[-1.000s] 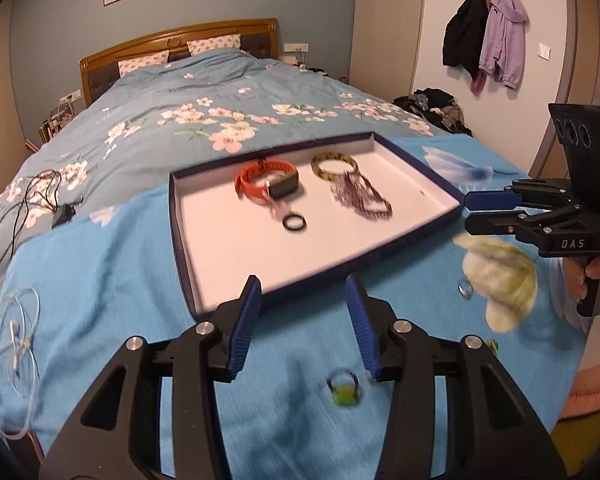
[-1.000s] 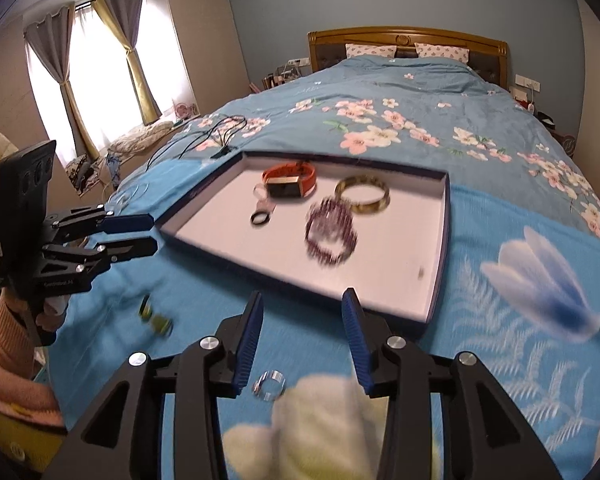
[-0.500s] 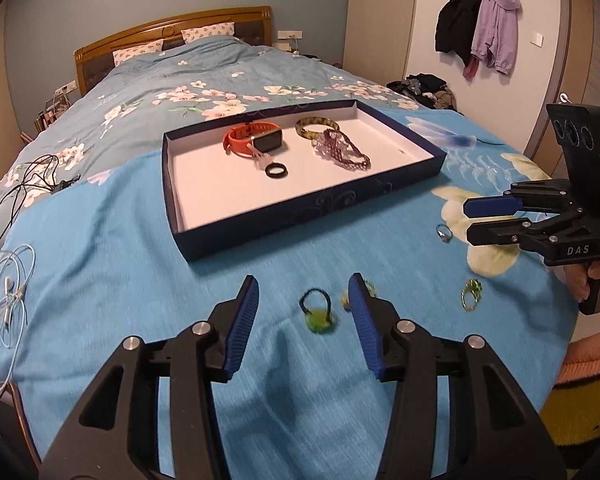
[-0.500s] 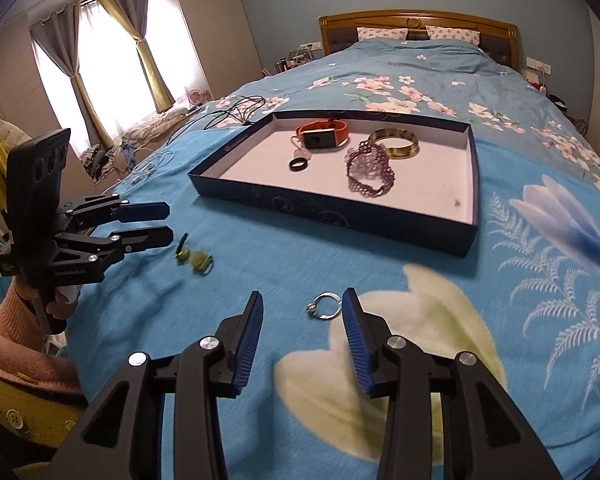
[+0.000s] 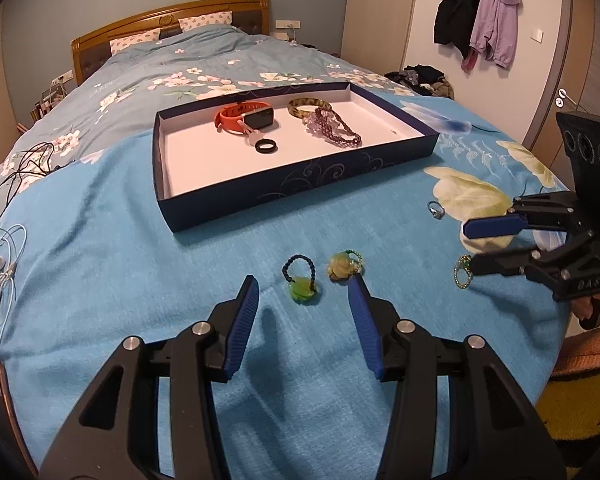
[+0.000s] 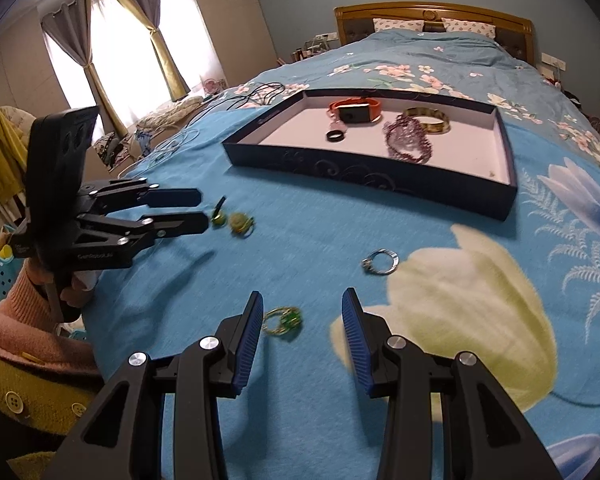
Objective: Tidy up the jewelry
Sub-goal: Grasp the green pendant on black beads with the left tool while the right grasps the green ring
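Left wrist view: my left tongs stand wide, empty, above the green pendant on the bed. Right tongs wide over the gold ring. Pick-up pending; tray well apart. Next: lower, close squarely.

Left gripper fingers spread, right gripper fingers spread, both empty

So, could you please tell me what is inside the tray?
The tray holds an orange watch, a black ring, a bangle and a purple bead bracelet. Whatever lies under them is hidden.
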